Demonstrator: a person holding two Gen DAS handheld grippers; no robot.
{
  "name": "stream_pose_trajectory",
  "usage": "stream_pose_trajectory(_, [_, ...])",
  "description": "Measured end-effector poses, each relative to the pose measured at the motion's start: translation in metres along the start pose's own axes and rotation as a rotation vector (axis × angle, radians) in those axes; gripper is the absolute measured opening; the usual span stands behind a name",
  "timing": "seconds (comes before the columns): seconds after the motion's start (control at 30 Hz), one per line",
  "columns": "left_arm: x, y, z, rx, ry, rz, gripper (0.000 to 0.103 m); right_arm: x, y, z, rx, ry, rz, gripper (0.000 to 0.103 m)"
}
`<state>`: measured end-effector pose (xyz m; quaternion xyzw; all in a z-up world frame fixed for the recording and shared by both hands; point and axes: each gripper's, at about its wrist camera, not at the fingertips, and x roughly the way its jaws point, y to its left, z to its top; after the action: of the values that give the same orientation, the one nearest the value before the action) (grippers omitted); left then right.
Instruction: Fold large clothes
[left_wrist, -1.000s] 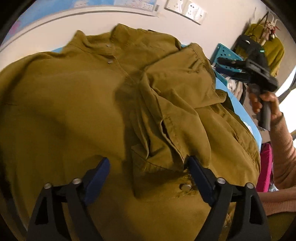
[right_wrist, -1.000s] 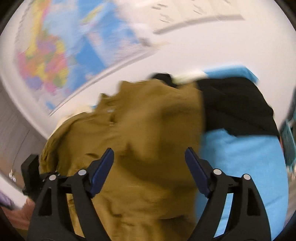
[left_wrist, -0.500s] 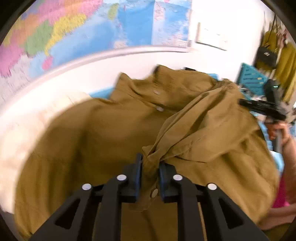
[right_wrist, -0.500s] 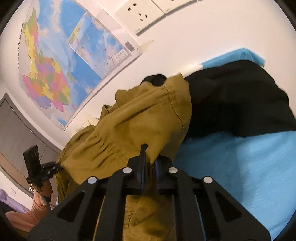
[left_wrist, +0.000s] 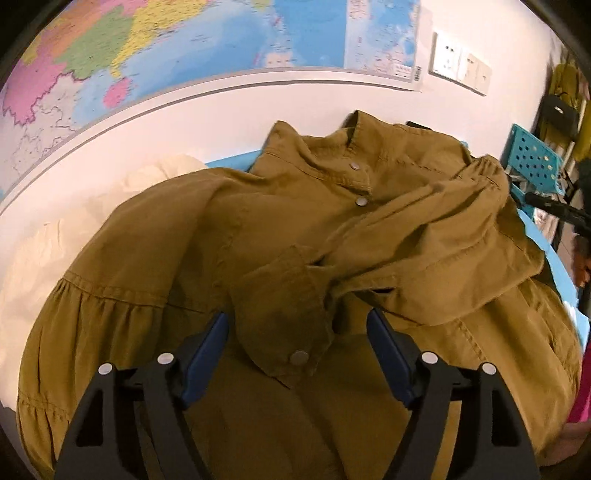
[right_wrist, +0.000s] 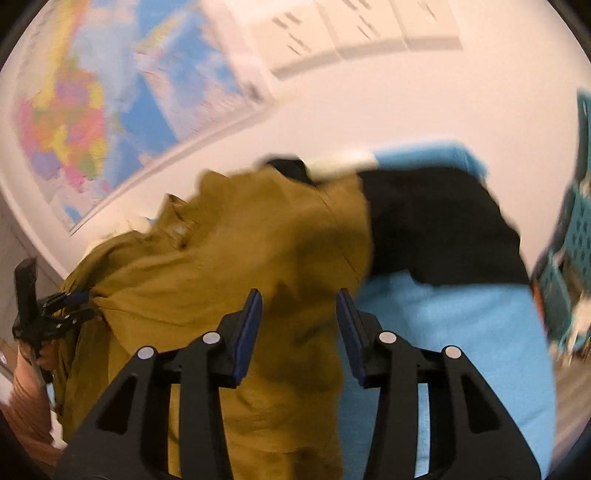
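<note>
While the olive-brown jacket (left_wrist: 280, 258) lies spread across the blue-covered desk (right_wrist: 454, 332), a teal perforated plastic basket (left_wrist: 533, 162) stands past its far right edge; what sits inside is too blurred and cut off to tell. The jacket is a matte woven cotton, softly creased, with a stand collar, round metal snap buttons down the placket and gathered seams at the shoulder. One sleeve is folded inward across the chest, its stitched cuff (left_wrist: 291, 325) with a single snap lying on top of the front panel.

The left gripper (left_wrist: 297, 354) hovers over that cuff, its jaws opening; the cuff lies between the blue pads (left_wrist: 205, 354) but they stand clear of the cloth on both sides. The right gripper (right_wrist: 299, 328) is above the jacket's right edge, where the fabric meets the bare blue cover; its jaws are opening too, and the pads do not press on the cloth beneath them.

A black garment (right_wrist: 436, 229), smooth and dark, lies on the desk against the jacket's far side. A cream fabric (left_wrist: 62, 251), pale and rumpled, sits at the jacket's left. Behind, a glossy coloured map (left_wrist: 184, 48) hangs on the white wall beside white wall sockets (left_wrist: 460, 62).
</note>
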<state>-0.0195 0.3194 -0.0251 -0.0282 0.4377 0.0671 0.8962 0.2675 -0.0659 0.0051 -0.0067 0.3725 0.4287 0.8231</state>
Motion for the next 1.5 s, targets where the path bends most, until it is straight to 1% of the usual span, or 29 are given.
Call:
stream_pose_trajectory(0.1, [0.013, -0.003, 0.008, -0.02, 0.025, 0.045, 0.068, 0.021, 0.035, 0.01, -0.11, 0.037, 0.026, 0.041])
stream_pose_trajectory(0.2, [0.029, -0.004, 0.015, -0.044, 0.044, 0.078, 0.067, 0.068, 0.051, 0.016, -0.137, 0.122, 0.039, 0.041])
stream_pose_trajectory(0.23, [0.032, -0.005, 0.016, -0.041, 0.047, 0.097, 0.066, 0.08, 0.052, 0.016, -0.147, 0.143, 0.022, 0.041])
stream_pose_trajectory(0.27, [0.034, -0.006, 0.016, -0.038, 0.048, 0.109, 0.066, 0.096, 0.053, 0.016, -0.157, 0.17, -0.02, 0.041])
stream_pose_trajectory(0.3, [0.035, -0.007, 0.016, -0.035, 0.048, 0.114, 0.066, 0.111, 0.052, 0.015, -0.155, 0.198, -0.044, 0.042])
stream_pose_trajectory(0.37, [0.03, -0.008, 0.014, -0.026, 0.04, 0.116, 0.066, 0.127, 0.048, 0.013, -0.13, 0.232, -0.067, 0.042])
stream_pose_trajectory(0.43, [0.015, -0.006, 0.008, -0.022, 0.01, 0.101, 0.068, 0.122, 0.053, 0.01, -0.156, 0.218, -0.085, 0.043])
stream_pose_trajectory(0.53, [-0.014, 0.0, -0.003, -0.016, -0.051, 0.073, 0.07, 0.103, 0.059, 0.009, -0.162, 0.188, -0.069, 0.043])
stream_pose_trajectory(0.63, [-0.039, 0.007, -0.014, -0.016, -0.103, 0.085, 0.071, 0.076, 0.076, 0.008, -0.204, 0.123, -0.063, 0.043])
stream_pose_trajectory(0.67, [-0.047, 0.01, -0.019, -0.023, -0.119, 0.084, 0.071, 0.068, 0.084, 0.007, -0.215, 0.101, -0.017, 0.043])
stream_pose_trajectory(0.7, [-0.052, 0.011, -0.022, -0.028, -0.135, 0.088, 0.071, 0.064, 0.095, 0.005, -0.235, 0.098, 0.026, 0.043])
stream_pose_trajectory(0.77, [-0.061, 0.016, -0.03, -0.03, -0.155, 0.123, 0.074, 0.069, 0.121, 0.001, -0.296, 0.115, 0.071, 0.043])
stream_pose_trajectory(0.83, [-0.068, 0.023, -0.038, -0.037, -0.153, 0.179, 0.074, 0.084, 0.145, -0.004, -0.339, 0.154, 0.136, 0.043])
stream_pose_trajectory(0.87, [-0.07, 0.027, -0.041, -0.043, -0.152, 0.194, 0.074, 0.087, 0.149, -0.007, -0.35, 0.179, 0.161, 0.042])
stream_pose_trajectory(0.9, [-0.074, 0.032, -0.047, -0.048, -0.153, 0.217, 0.074, 0.1, 0.158, -0.01, -0.36, 0.213, 0.179, 0.041])
stream_pose_trajectory(0.93, [-0.078, 0.036, -0.051, -0.054, -0.152, 0.241, 0.074, 0.108, 0.162, -0.012, -0.36, 0.236, 0.185, 0.041])
stream_pose_trajectory(0.97, [-0.082, 0.042, -0.056, -0.063, -0.147, 0.275, 0.074, 0.124, 0.166, -0.017, -0.357, 0.286, 0.192, 0.041])
stream_pose_trajectory(1.0, [-0.085, 0.047, -0.061, -0.065, -0.142, 0.289, 0.074, 0.136, 0.168, -0.021, -0.353, 0.316, 0.181, 0.041])
stream_pose_trajectory(1.03, [-0.088, 0.052, -0.067, -0.067, -0.131, 0.311, 0.074, 0.149, 0.169, -0.026, -0.35, 0.354, 0.15, 0.041])
stream_pose_trajectory(1.07, [-0.091, 0.054, -0.072, -0.066, -0.126, 0.322, 0.074, 0.153, 0.167, -0.03, -0.353, 0.371, 0.14, 0.043])
stream_pose_trajectory(1.13, [-0.093, 0.061, -0.084, -0.057, -0.103, 0.337, 0.074, 0.15, 0.169, -0.033, -0.352, 0.357, 0.138, 0.045])
stream_pose_trajectory(1.2, [-0.092, 0.065, -0.095, -0.04, -0.08, 0.355, 0.074, 0.14, 0.174, -0.032, -0.344, 0.343, 0.159, 0.045])
stream_pose_trajectory(1.23, [-0.091, 0.066, -0.101, -0.018, -0.069, 0.386, 0.074, 0.13, 0.179, -0.032, -0.35, 0.321, 0.18, 0.045])
stream_pose_trajectory(1.3, [-0.093, 0.071, -0.109, -0.019, -0.061, 0.427, 0.074, 0.115, 0.188, -0.033, -0.368, 0.298, 0.22, 0.051])
stream_pose_trajectory(1.37, [-0.101, 0.081, -0.116, -0.063, -0.073, 0.433, 0.074, 0.103, 0.196, -0.036, -0.381, 0.281, 0.247, 0.053])
stream_pose_trajectory(1.4, [-0.109, 0.09, -0.12, -0.1, -0.094, 0.423, 0.075, 0.099, 0.199, -0.038, -0.383, 0.283, 0.267, 0.053])
stream_pose_trajectory(1.43, [-0.115, 0.099, -0.124, -0.137, -0.105, 0.42, 0.079, 0.098, 0.203, -0.039, -0.381, 0.285, 0.282, 0.053])
stream_pose_trajectory(1.47, [-0.118, 0.11, -0.129, -0.175, -0.105, 0.425, 0.081, 0.094, 0.206, -0.043, -0.381, 0.285, 0.293, 0.054])
stream_pose_trajectory(1.5, [-0.117, 0.114, -0.135, -0.186, -0.092, 0.43, 0.081, 0.093, 0.208, -0.045, -0.382, 0.289, 0.305, 0.055])
